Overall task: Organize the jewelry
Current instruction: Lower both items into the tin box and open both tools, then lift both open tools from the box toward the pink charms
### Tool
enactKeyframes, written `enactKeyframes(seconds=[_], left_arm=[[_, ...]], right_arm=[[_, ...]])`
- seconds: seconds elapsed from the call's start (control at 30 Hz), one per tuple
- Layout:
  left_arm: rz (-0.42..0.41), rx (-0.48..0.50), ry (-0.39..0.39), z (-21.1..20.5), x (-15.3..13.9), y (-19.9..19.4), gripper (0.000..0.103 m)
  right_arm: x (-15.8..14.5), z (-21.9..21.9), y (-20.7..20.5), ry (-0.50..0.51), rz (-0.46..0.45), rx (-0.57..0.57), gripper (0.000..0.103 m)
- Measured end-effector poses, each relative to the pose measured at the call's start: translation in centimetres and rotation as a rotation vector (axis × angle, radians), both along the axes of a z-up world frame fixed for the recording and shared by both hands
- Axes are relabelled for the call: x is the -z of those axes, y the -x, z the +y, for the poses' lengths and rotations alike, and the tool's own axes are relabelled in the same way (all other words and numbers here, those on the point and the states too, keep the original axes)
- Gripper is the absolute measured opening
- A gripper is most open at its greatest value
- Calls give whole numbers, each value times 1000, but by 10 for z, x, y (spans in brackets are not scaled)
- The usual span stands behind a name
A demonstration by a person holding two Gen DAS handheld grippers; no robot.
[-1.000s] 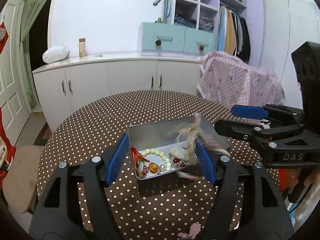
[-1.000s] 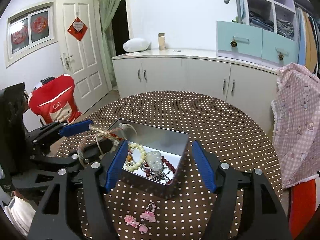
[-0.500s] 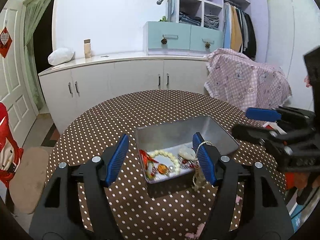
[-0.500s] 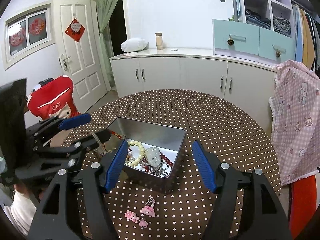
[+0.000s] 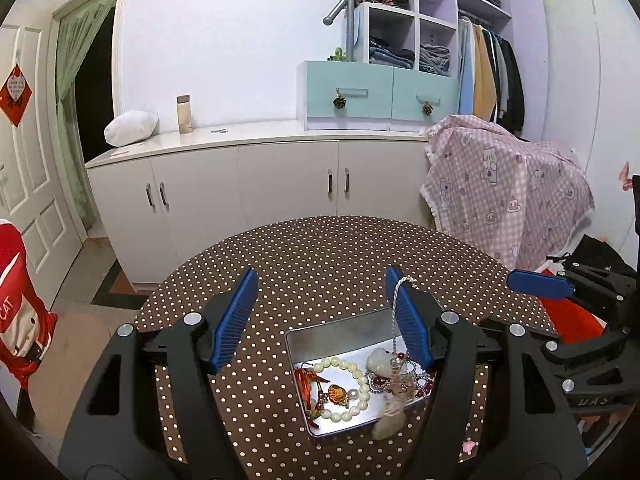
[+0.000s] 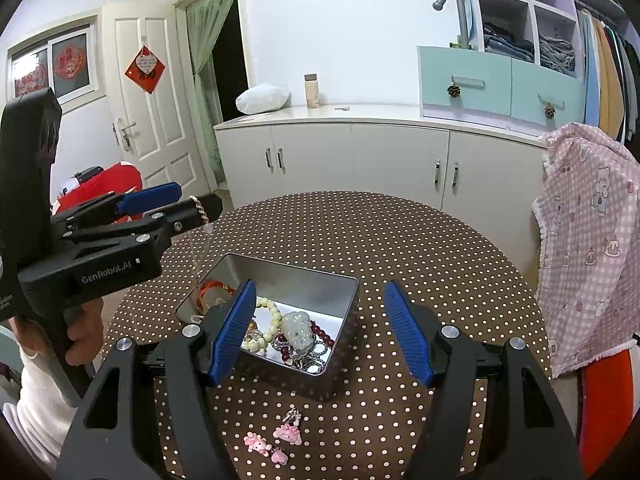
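A round worktop (image 6: 400, 240) under a brown polka-dot cloth carries an open metal tin (image 6: 288, 280) holding the jewelry.

The left claw (image 5: 320, 320) hovers above the near-left part of the tin, jaws standing wide with nothing pressed between the blue pads. A pale beaded chain (image 5: 396, 308) is looped over the tip of its right-hand finger and hangs down into the tin, ending in a blurred pale tassel (image 5: 390, 426) at the tin's near rim. The right wrist view shows the same chain (image 6: 199, 210) draped over the black finger of the left claw (image 6: 176, 204), a thin strand dropping toward the tin's left edge. A hand (image 6: 80, 332) in a white sleeve grips that claw's handle.

The right claw (image 6: 320, 328) is also wide open and holds nothing; it hangs over the tin's near side, its left pad in front of the tin's contents and its right pad over bare cloth just beside the tin.

Inside the tin lie a cream bead bracelet (image 5: 352, 388), an amber charm with red cord (image 5: 336, 392), a pale green carved pendant (image 6: 296, 328), dark red beads (image 6: 320, 332) and a tangle of silver chain (image 6: 308, 360). Three pink charms (image 6: 276, 440) lie on the cloth in front of the tin, between the right claw's arms.
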State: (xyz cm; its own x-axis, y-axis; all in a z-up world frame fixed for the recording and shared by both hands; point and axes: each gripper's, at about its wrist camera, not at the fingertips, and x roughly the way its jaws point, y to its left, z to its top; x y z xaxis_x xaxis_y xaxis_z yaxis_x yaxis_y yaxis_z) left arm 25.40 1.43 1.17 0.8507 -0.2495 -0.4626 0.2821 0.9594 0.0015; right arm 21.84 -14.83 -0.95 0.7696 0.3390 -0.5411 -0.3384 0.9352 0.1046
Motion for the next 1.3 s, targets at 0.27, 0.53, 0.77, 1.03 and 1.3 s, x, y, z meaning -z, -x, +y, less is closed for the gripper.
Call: enactKeyframes(seconds=[0.27, 0.53, 0.77, 1.03, 1.3], left_arm=[[-11, -19, -14, -6, -17, -8, 66], [45, -16, -54, -8, -5, -8, 66], [137, 24, -106, -4, 26, 1, 74], [219, -5, -61, 22, 37, 5, 76], [202, -7, -53, 34, 41, 32, 78]], right_arm=[[-2, -2, -6, -8, -2, -1, 63], [-1, -7, -6, -9, 3, 14, 70], [1, -8, 4, 13, -4, 36, 85], [1, -9, 14, 23, 0, 66, 88], [7, -10, 28, 21, 14, 74, 89]])
